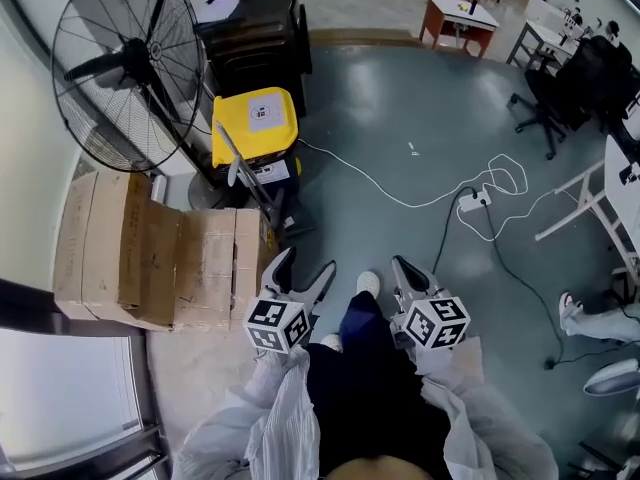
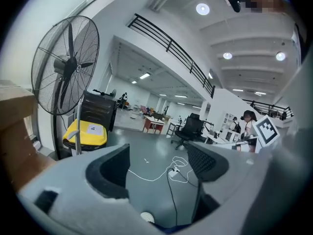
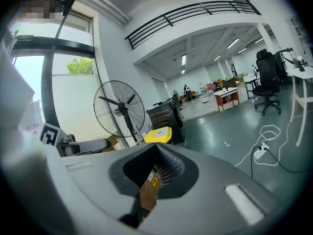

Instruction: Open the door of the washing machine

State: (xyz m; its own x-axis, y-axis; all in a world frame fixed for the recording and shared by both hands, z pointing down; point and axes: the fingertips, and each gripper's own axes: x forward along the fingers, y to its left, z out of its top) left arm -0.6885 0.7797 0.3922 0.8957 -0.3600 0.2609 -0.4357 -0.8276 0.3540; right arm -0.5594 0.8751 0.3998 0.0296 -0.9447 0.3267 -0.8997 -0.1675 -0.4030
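Note:
No washing machine or door shows clearly in any view. A pale flat panel in a dark frame (image 1: 60, 398) lies at the head view's lower left; I cannot tell what it is. My left gripper (image 1: 307, 260) is held low in front of the person's body with its jaws spread wide and nothing between them; the left gripper view (image 2: 159, 155) shows only floor and a cable past them. My right gripper (image 1: 400, 263) sits beside it, jaws together at the tips and empty (image 3: 156, 148).
A big pedestal fan (image 1: 125, 63) stands at the left, with a yellow-lidded bin (image 1: 256, 128) and a black cabinet (image 1: 255, 28) behind. Cardboard boxes (image 1: 150, 258) lie left of the grippers. A white cable and power strip (image 1: 475, 200) cross the floor; an office chair (image 1: 560, 98) stands far right.

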